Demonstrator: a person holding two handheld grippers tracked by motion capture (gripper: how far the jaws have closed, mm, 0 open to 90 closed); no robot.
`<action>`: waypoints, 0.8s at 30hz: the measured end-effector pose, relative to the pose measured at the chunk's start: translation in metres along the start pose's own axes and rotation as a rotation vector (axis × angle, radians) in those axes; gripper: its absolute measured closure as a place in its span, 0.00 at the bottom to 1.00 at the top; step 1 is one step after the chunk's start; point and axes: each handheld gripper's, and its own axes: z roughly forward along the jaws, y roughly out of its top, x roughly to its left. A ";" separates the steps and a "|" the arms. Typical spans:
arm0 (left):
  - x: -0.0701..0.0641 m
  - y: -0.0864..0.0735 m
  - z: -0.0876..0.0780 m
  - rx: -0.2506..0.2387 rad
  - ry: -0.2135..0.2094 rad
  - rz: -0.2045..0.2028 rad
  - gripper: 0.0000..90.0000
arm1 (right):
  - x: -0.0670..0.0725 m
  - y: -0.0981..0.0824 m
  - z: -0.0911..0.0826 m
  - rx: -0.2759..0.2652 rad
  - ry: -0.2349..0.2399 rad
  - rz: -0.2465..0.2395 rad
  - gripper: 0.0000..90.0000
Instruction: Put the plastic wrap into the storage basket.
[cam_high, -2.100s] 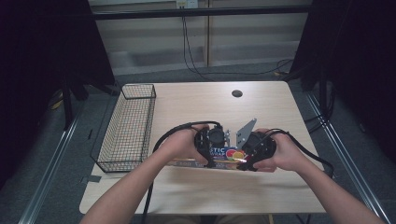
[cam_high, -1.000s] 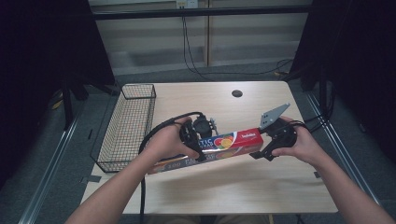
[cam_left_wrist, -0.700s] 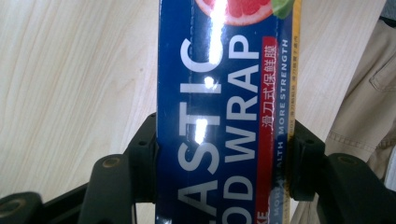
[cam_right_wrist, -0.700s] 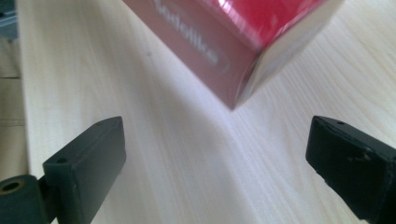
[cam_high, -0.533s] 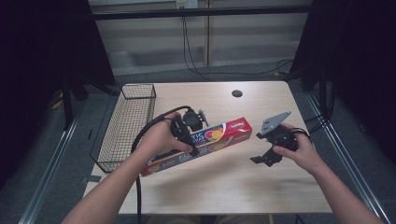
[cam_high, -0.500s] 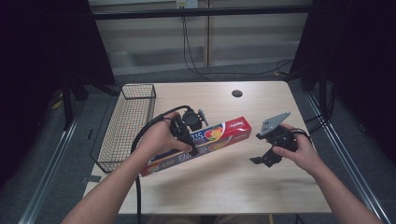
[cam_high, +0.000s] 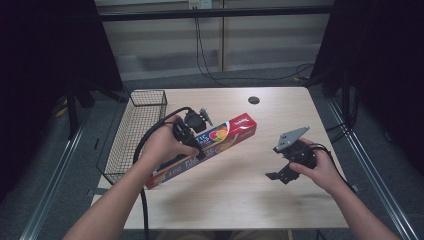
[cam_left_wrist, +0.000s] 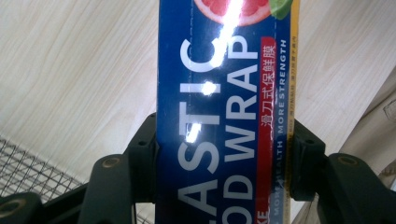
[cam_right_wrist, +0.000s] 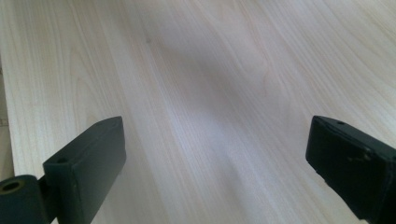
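Left gripper (cam_high: 192, 142) clamps wrap box (cam_high: 220, 140) mid-length; right gripper (cam_high: 280, 175) hangs released, empty. Likely binning: carry box level over basket (cam_high: 137, 127), lower lengthwise, then release.

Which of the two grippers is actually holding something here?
The left gripper: its jaws clamp the sides of the plastic wrap box. The right gripper hangs over the bare table with its jaws wide apart and nothing between them.

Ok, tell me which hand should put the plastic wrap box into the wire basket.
Left. Its tool is already shut on the plastic wrap box, right beside the wire basket. The right tool is open with nothing in it, over bare table on the far side from the basket.
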 end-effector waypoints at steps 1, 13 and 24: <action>0.001 -0.001 -0.001 -0.004 0.005 -0.012 0.48 | 0.000 0.000 0.001 -0.005 0.003 0.001 0.05; 0.017 -0.010 -0.011 -0.013 0.037 -0.090 0.48 | 0.002 -0.004 0.004 -0.022 -0.004 0.028 0.05; 0.028 -0.017 -0.022 -0.016 0.069 -0.144 0.48 | 0.004 -0.006 0.007 -0.019 0.004 0.025 0.05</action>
